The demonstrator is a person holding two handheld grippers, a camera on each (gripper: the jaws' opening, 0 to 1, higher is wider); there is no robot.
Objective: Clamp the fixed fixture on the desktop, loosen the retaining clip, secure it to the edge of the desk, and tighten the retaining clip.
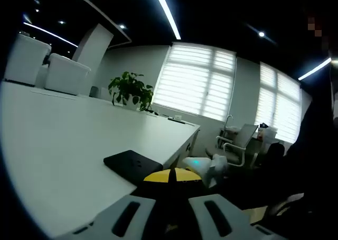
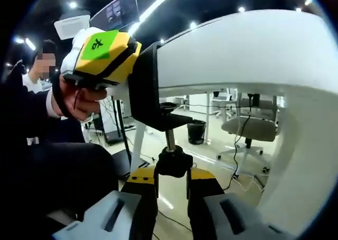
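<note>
Under the white desk edge (image 2: 237,55), the black clamp's screw knob (image 2: 173,162) is gripped by the right gripper (image 2: 171,184); a green label (image 2: 99,43) is carried on the left gripper (image 2: 103,52), whose grip cannot be told.

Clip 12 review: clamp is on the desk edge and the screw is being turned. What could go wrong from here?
1. The right tool grips the small screw knob from below; it could slip off while turning.
2. The clamp seems not yet tight, its pad looking short of the desk underside; it may shift if the left tool lets go.
</note>
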